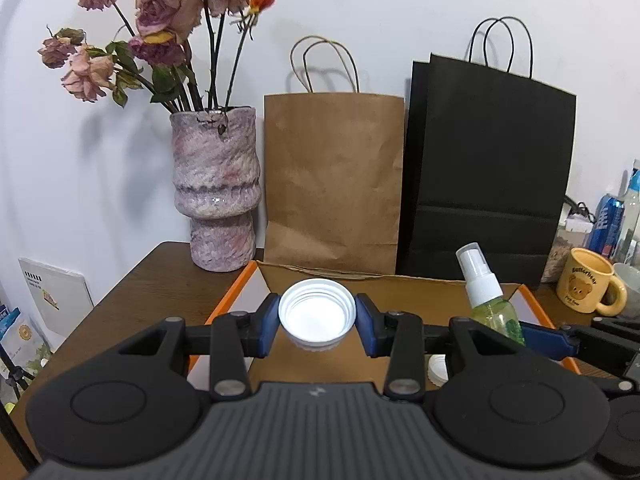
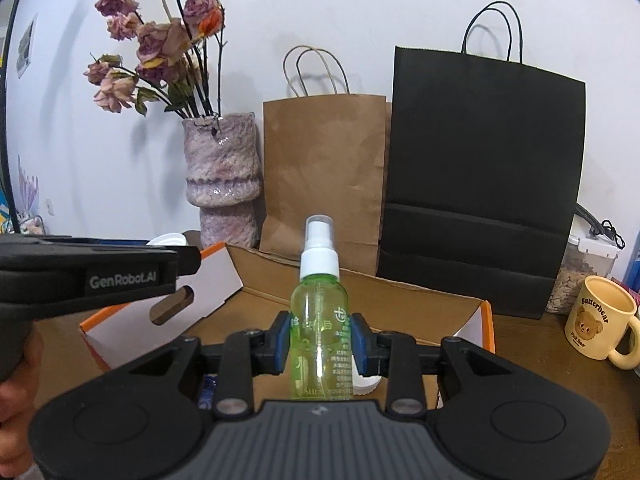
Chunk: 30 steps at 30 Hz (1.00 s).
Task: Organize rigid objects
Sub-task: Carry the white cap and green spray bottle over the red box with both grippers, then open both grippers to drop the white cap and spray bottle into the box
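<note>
At the far left we see a pink mottled vase (image 1: 216,188) of dried roses (image 1: 160,36) standing on the brown table (image 1: 132,292), against the white wall. Just beside it a brown paper bag (image 1: 332,184) leans upright, and then a taller black paper bag (image 1: 488,176).

In front of the bags lies an open cardboard box (image 2: 360,292) with orange-edged flaps. Our left gripper (image 1: 317,322) hangs over it, its blue pads pressed on either side of a white screw cap (image 1: 317,314) (open side facing the camera, threads showing). To the right of that, our right gripper (image 2: 320,340) is clamped on a green spray bottle (image 2: 320,328), held upright above the box, white nozzle on top. Another small white cap (image 2: 366,385) lies inside the box behind the bottle.

Farthest right, a yellow bear mug (image 2: 604,320) stands on the table, near the box.
</note>
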Motion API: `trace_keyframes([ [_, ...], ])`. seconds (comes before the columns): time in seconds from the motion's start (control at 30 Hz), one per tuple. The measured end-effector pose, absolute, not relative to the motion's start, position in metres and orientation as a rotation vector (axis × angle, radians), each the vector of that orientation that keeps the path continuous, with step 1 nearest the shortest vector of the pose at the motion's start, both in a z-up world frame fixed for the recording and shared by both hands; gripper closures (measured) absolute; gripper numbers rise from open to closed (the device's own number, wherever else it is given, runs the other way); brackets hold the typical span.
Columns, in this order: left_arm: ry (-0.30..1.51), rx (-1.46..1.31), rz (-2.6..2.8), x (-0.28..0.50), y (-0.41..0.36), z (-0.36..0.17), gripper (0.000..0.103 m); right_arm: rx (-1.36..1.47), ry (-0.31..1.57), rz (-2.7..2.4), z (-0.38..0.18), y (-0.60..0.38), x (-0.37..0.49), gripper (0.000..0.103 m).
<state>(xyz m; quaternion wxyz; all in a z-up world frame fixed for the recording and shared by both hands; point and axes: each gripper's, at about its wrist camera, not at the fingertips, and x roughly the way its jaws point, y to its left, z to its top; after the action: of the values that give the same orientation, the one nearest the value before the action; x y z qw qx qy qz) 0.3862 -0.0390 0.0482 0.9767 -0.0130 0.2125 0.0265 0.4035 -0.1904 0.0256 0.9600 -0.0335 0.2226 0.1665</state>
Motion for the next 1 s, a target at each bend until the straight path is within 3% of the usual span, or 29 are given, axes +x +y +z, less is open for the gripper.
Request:
trace_keyframes([
  [0.63, 0.498, 0.037, 0.087, 0.417, -0.036, 0.026, 0.061, -0.105, 0.524, 0.303, 0.010, -0.192, 0.422, 0.073],
  [0.7, 0.502, 0.043, 0.088, 0.417, -0.037, 0.026, 0.059, -0.117, 0.528, 0.296, 0.010, -0.192, 0.422, 0.072],
  [0.73, 0.507, 0.044, 0.087, 0.417, -0.037, 0.026, 0.050, -0.125, 0.528, 0.289, 0.010, -0.193, 0.422, 0.072],
  [0.77, 0.509, 0.045, 0.089, 0.418, -0.037, 0.026, 0.036, -0.128, 0.523, 0.280, 0.011, -0.193, 0.421, 0.070],
  [0.83, 0.504, 0.052, 0.099, 0.418, -0.037, 0.026, 0.017, -0.132, 0.518, 0.256, 0.013, -0.196, 0.421, 0.034],
  [0.9, 0.494, 0.049, 0.096, 0.416, -0.036, 0.028, 0.005, -0.138, 0.503, 0.234, 0.014, -0.199, 0.421, 0.012],
  [0.93, 0.492, 0.044, 0.096, 0.416, -0.035, 0.029, 0.000, -0.138, 0.500, 0.227, 0.015, -0.200, 0.421, 0.009],
  [1.0, 0.488, 0.042, 0.102, 0.415, -0.034, 0.030, 0.000, -0.126, 0.501, 0.216, 0.015, -0.204, 0.422, 0.001],
])
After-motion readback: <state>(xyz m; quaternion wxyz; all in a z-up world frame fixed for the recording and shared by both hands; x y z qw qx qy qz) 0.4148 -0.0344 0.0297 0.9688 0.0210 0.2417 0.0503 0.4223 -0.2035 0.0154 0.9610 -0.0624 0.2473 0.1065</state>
